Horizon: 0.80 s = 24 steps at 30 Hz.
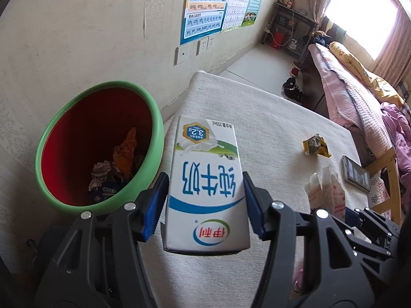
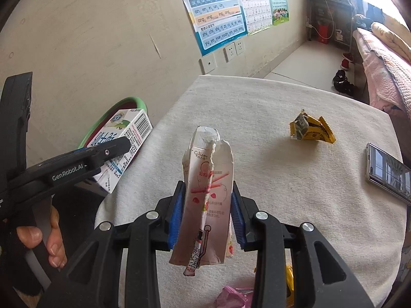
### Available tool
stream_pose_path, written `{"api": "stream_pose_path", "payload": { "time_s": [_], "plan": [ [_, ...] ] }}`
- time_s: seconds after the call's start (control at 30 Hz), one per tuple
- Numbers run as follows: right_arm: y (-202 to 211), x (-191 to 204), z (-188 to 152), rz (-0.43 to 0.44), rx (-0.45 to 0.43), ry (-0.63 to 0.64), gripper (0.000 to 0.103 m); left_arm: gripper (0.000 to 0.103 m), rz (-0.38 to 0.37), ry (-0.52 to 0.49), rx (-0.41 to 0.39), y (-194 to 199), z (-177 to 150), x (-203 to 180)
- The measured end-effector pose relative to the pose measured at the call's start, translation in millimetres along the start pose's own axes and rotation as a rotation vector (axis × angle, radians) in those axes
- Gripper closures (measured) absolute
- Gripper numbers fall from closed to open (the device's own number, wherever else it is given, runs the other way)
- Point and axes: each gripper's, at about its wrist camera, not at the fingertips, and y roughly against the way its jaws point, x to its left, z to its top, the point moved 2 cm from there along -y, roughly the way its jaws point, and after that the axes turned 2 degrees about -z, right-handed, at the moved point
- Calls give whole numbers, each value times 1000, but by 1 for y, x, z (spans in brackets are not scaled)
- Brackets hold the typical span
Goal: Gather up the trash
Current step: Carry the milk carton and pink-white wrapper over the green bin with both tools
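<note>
Along the wall-side edge of the table (image 1: 269, 118), which wears a cream cloth and is the biggest thing here, stands the trash bin (image 1: 151, 118), green outside and red inside. It sits on the floor just beside that edge, lower than the tabletop. At its bottom lie crumpled wrappers (image 1: 113, 172), one orange, one blue with white lettering.

Next in size, the milk carton (image 1: 208, 179) is clamped between the blue pads of the left gripper (image 1: 205, 202). The carton's print reads upside down in the left wrist view, and it is held over the table's wall-side edge, beside the bin's rim. From the right wrist view the same carton (image 2: 128, 141) shows its barcode side in front of the bin's green rim (image 2: 133, 101), and the person's fingers (image 2: 55, 241) wrap the handle of the left tool.

The right gripper (image 2: 206, 215) is closed on a torn pink snack box (image 2: 205, 197), which stands upright over the table's near part, its ragged top open. The left wrist view shows that box (image 1: 327, 192) near the right edge.

A phone (image 2: 388, 173) lies flat at the right edge of the table. A crumpled yellow wrapper (image 2: 309, 129) rests farther in, toward the far right corner, well apart from both grippers. At the near edge, a pink wrapper (image 2: 232, 296) is partly hidden under the right gripper.
</note>
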Motion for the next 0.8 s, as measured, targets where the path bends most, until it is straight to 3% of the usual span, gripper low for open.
{"api": "stream_pose_path", "payload": {
  "time_s": [0.8],
  "plan": [
    [-3, 18, -4, 38, 26, 40, 70, 48, 33, 32, -21, 6, 3, 26]
  ]
}}
